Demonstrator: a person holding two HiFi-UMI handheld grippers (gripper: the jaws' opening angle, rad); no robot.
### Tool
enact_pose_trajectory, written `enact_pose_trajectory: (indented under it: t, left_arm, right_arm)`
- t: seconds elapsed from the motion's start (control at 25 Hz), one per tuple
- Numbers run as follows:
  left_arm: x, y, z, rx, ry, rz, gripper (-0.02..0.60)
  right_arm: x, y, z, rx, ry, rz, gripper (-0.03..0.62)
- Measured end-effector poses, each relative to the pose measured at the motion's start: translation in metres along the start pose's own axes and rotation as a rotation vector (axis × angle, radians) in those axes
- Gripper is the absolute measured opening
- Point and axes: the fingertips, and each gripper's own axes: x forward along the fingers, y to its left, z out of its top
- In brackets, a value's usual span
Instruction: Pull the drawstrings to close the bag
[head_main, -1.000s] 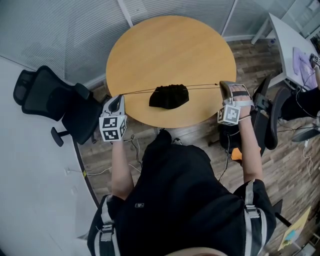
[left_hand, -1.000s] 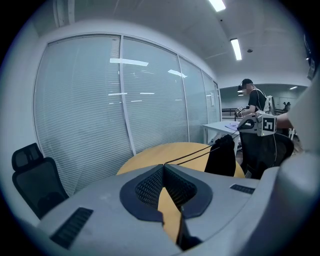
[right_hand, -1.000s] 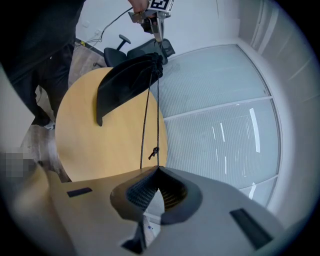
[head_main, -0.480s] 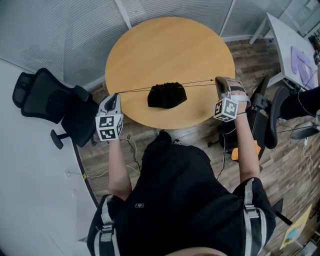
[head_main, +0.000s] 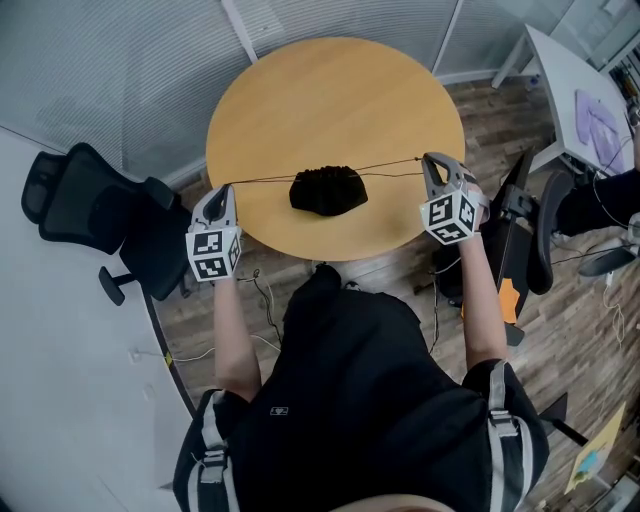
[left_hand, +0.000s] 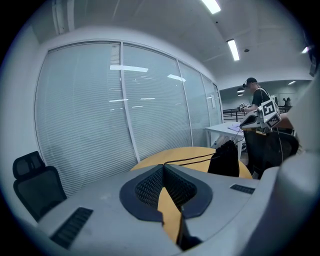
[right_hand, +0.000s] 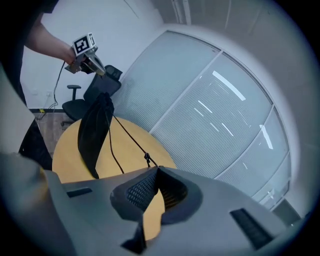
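A small black drawstring bag (head_main: 328, 190) sits near the front edge of the round wooden table (head_main: 330, 90), its mouth gathered. Thin dark drawstrings (head_main: 268, 181) run taut from it to both sides. My left gripper (head_main: 222, 189) is shut on the left cord's end at the table's left rim. My right gripper (head_main: 431, 161) is shut on the right cord. In the left gripper view the cords (left_hand: 192, 159) lead from the closed jaws to the upright bag (left_hand: 225, 159). In the right gripper view a knotted cord (right_hand: 147, 159) runs from the jaws to the bag (right_hand: 95, 134).
A black office chair (head_main: 95, 215) stands left of the table, another chair (head_main: 535, 235) at the right. A white desk (head_main: 585, 100) is at the far right. Glass walls with blinds (left_hand: 100, 110) curve behind the table. A wooden floor lies below.
Both grippers have moved a little away from me and upward, with the cords still taut. The right gripper has rolled, so its marker cube shows another face. The bag shifted slightly.
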Motion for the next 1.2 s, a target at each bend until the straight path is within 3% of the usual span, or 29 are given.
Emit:
enact_pose_trajectory:
  t: [0.48,1.0,1.08,1.2]
  left_arm:
    - [0.074,0.018,0.041,0.126,-0.003,-0.101,0.017]
    - [0.176,0.079,0.101,0.117,-0.078,-0.160,0.017]
    - [0.183,0.081,0.097,0.110,-0.072,-0.172,0.017]
    - [0.189,0.075,0.057,0.078,-0.012,-0.206,0.017]
  right_arm:
    - [0.048,-0.033,-0.005,0.006,0.064,-0.020,0.059]
    - [0.124,-0.123,0.050,0.088,0.051,-0.137,0.060]
    - [0.128,-0.114,0.046,0.108,0.060,-0.129,0.060]
    - [0.133,-0.073,0.022,0.135,0.110,-0.075,0.060]
